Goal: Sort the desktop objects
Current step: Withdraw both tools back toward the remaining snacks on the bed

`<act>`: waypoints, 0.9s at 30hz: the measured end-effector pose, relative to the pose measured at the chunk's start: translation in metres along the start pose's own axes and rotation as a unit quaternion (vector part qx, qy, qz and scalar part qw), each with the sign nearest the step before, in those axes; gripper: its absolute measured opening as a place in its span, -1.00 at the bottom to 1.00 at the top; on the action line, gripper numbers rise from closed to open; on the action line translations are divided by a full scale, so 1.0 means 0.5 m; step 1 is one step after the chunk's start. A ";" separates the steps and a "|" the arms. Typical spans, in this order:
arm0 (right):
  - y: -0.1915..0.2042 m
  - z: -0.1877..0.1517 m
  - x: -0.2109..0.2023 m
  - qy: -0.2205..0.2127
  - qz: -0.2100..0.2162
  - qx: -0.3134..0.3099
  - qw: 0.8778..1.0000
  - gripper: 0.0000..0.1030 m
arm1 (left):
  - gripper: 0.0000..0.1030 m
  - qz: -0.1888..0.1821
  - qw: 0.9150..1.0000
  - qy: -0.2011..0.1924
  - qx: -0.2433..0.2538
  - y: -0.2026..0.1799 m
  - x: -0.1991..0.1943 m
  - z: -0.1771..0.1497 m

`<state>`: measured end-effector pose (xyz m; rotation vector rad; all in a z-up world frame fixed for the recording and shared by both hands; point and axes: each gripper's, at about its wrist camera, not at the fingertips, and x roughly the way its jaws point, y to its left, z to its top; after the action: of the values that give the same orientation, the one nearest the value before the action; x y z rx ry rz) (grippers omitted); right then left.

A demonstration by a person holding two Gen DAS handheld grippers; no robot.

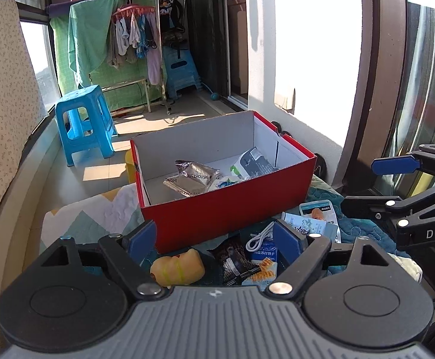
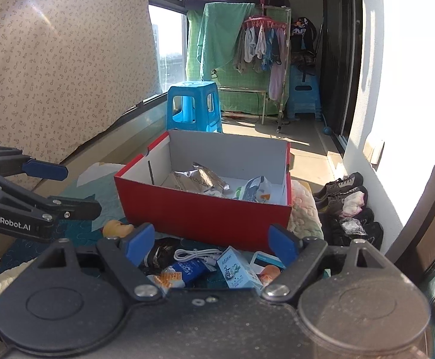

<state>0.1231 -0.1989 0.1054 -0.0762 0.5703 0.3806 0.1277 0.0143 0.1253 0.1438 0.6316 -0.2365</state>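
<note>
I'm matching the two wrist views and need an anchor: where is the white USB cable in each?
Left wrist: white USB cable lies low, right of centre, beside the left gripper's right finger.
Right wrist: centre-bottom, between the right gripper's fingers.
Shared landmark: red box just behind.

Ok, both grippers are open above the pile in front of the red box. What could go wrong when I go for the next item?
1. The white coiled cable lies across the blue cracker packet; grabbing either could drag the other along.
2. The items are packed tight against the red cardboard box, so a finger may catch the small blue-and-white carton or shove the box.
3. The left gripper and right gripper hover close together and could collide.
</note>
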 end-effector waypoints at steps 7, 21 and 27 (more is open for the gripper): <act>-0.001 -0.049 -0.014 -0.006 -0.009 0.008 1.000 0.62 | 0.73 0.004 1.000 -0.002 0.002 0.001 -0.012 -0.056; 0.003 -0.134 0.035 0.035 -0.024 -0.006 0.999 0.62 | 0.98 0.006 0.999 0.016 -0.044 0.020 0.059 -0.164; 0.000 -0.148 0.081 0.059 -0.029 -0.023 0.998 0.62 | 0.98 0.016 0.998 0.028 -0.060 0.041 0.111 -0.184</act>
<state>0.1165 -0.1987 0.0212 -0.1597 0.6742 0.3349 0.1243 0.0433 0.0198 0.0451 0.6966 -0.1646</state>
